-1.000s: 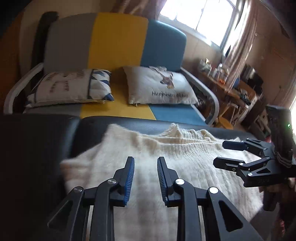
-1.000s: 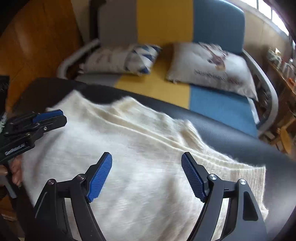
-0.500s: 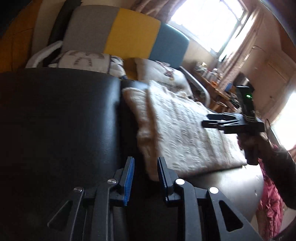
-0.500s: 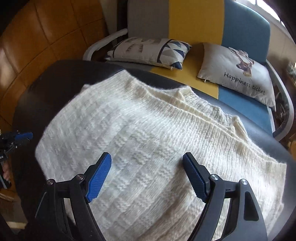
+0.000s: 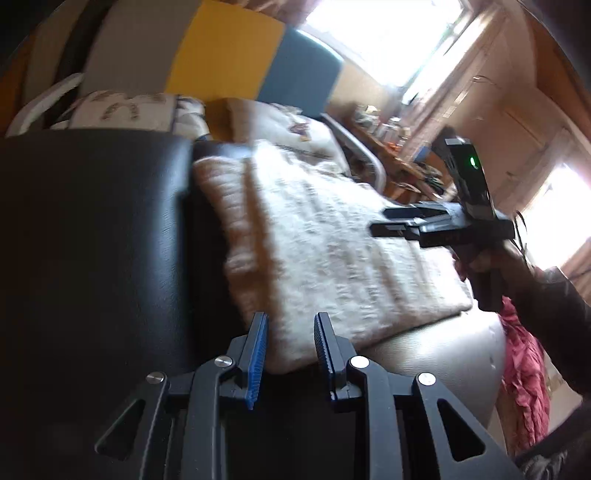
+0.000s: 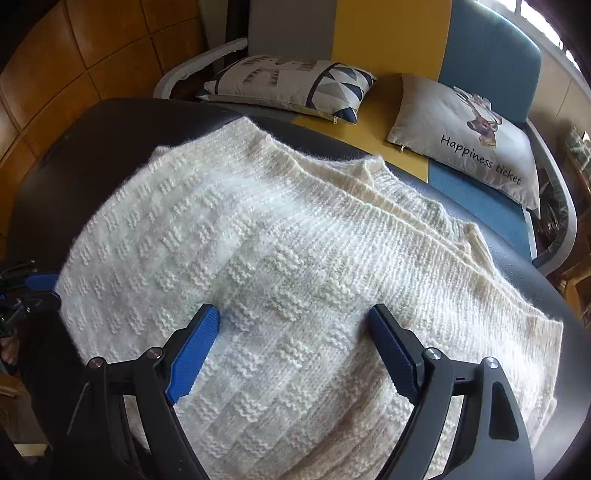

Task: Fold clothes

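A cream knitted sweater (image 6: 295, 240) lies spread flat on a black leather surface (image 6: 92, 147). My right gripper (image 6: 293, 314) hovers over its middle, wide open, with nothing between the blue pads. In the left wrist view the sweater (image 5: 332, 240) stretches away to the right. My left gripper (image 5: 290, 321) sits low at its near corner, jaws a narrow gap apart, with the corner's edge lying between the fingers. That same view shows the right gripper (image 5: 380, 221) held above the sweater by a hand. The left gripper (image 6: 26, 288) shows at the far left edge of the right wrist view.
Behind the black surface (image 5: 92, 240) stands a grey, yellow and blue sofa (image 6: 388, 33) with two pillows (image 6: 288, 81). A red cloth (image 5: 524, 362) hangs at the right, beside the person's sleeve. A cluttered desk (image 5: 399, 155) and bright window lie beyond.
My left gripper has dropped from above the sweater to its left near corner and turned to look along it. The right gripper has drawn back over the sweater's middle.
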A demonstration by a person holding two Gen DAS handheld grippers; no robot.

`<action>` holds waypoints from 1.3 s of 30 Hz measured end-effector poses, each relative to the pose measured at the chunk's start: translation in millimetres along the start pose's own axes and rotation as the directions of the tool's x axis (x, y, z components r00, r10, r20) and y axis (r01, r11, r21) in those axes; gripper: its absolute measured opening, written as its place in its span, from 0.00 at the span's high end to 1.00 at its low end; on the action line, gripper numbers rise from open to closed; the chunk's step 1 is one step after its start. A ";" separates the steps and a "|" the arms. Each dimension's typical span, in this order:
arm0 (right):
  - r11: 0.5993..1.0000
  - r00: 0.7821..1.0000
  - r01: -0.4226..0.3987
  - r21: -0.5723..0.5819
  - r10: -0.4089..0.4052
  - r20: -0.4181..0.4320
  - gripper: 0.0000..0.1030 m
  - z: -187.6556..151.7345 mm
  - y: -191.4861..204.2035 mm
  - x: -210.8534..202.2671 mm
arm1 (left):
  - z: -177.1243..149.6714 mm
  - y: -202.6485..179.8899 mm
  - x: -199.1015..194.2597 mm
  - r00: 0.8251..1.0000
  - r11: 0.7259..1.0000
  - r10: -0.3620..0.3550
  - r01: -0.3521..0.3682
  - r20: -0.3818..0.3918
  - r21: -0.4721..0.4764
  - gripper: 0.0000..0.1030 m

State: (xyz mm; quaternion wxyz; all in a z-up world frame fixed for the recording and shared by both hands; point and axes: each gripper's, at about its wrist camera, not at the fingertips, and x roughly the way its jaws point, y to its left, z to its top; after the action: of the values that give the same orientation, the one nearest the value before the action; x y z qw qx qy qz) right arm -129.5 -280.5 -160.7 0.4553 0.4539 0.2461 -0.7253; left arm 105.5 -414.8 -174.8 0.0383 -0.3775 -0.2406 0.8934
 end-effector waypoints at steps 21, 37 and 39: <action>0.986 0.998 -0.053 -0.155 0.049 -0.027 0.64 94.2 74.0 43.9 | -17.6 4.4 9.3 0.996 0.995 -0.060 0.064 -0.059 0.080 0.95; 0.988 0.989 -0.149 -0.049 0.149 -0.016 0.65 81.1 47.2 76.0 | -34.0 -2.1 -6.5 0.997 0.994 -0.050 0.056 -0.063 0.098 0.96; 0.988 0.989 -0.147 -0.049 0.146 -0.013 0.65 80.8 47.5 75.9 | -33.1 -0.5 -10.9 0.999 0.995 -0.015 0.020 -0.050 0.102 0.96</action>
State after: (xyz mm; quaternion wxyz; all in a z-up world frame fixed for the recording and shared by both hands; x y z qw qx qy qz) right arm -135.7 -397.9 -187.3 0.5174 0.4626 0.2325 -0.6814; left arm 136.1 -403.8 -187.2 0.0713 -0.3947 -0.1965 0.8947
